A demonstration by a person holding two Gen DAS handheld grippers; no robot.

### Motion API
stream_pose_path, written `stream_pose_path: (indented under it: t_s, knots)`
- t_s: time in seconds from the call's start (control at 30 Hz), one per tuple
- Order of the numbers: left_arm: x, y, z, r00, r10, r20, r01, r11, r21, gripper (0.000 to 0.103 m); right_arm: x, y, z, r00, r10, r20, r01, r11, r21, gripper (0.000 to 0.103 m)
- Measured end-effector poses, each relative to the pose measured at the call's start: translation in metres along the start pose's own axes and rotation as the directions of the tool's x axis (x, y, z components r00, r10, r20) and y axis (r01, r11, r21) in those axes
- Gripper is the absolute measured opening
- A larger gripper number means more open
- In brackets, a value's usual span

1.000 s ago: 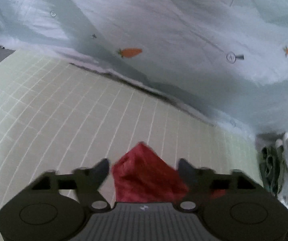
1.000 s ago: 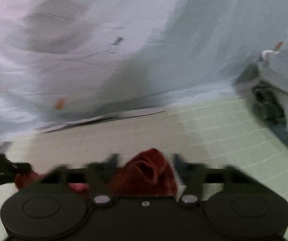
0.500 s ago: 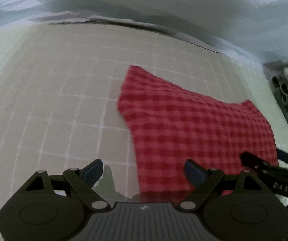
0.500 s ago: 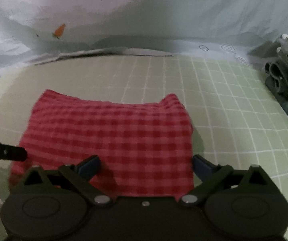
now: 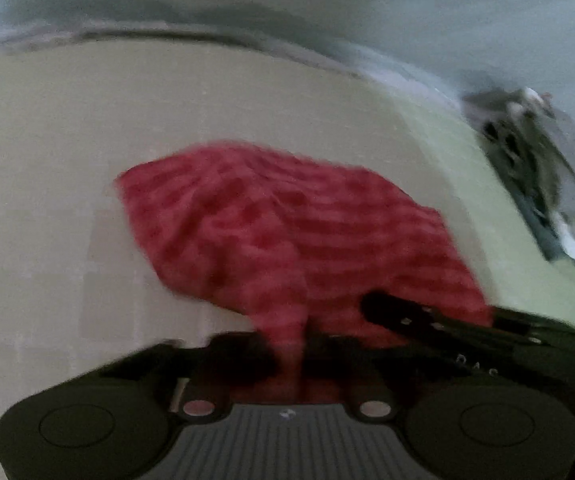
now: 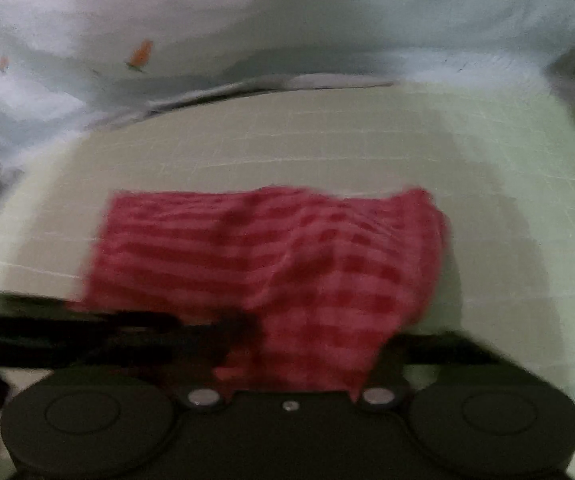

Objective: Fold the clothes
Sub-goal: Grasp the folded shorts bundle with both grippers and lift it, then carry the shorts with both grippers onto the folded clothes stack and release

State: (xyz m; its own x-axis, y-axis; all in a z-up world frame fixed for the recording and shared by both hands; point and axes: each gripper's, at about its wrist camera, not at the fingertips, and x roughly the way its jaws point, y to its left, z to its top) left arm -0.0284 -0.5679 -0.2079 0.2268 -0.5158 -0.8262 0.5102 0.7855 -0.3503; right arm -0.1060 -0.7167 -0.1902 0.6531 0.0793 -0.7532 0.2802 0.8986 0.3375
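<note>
Red-and-pink checked cloth [image 5: 287, 232] now has its near edge pinched at both corners and rising off the pale green grid-lined mat [image 5: 47, 200]; half a second ago it lay flat there with both grippers spread wide over that edge. Left gripper [image 5: 287, 354] is clamped on the near-left corner, and the right gripper [image 6: 295, 364] looks clamped on the near-right one, fabric bunching up into each. Likely the start of a fold, near edge to be carried over to the far edge. Far half of the cloth still rests on the mat, roughly rectangular, soft, with ridges running toward the pinch points. Both views are motion-blurred. A grey clothes pile [image 5: 539, 168] sits well apart at the mat's right edge, with a light carrot-print sheet [image 6: 247, 20] behind.
</note>
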Motion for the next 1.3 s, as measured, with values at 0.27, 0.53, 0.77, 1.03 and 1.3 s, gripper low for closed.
stream_pose_path:
  t_s: [0.27,0.53,0.77,1.03,1.3]
  knots:
    - [-0.055,-0.050,-0.037,0.993,-0.116,-0.028,0.118,0.989,0.085,0.009,-0.093,0.011,-0.040,0.998,0.005,0.065,-0.011,0.997,0.080,0.012]
    - [-0.079,-0.148,-0.066,0.988,-0.153,-0.015,0.153,0.962,0.228,0.010,-0.188,-0.038,-0.077,0.986,-0.065,0.155,0.044,0.990,0.133,0.013]
    - [-0.057,-0.263,-0.073,0.996,-0.081,0.047,0.068,0.969,0.236,0.010,-0.234,-0.137,-0.076,0.980,-0.031,0.196,0.012,0.995,0.099,0.013]
    - [-0.038,-0.413,-0.013,0.964,-0.118,0.238,0.022,0.928,0.373,0.010,-0.308,-0.259,-0.009,0.943,0.005,0.332,0.018,0.998,-0.068,0.014]
    - [-0.006,-0.518,0.094,0.884,-0.189,0.428,-0.034,0.887,0.461,0.028,-0.359,-0.364,0.111,0.844,-0.003,0.536,0.103,0.982,-0.157,0.020]
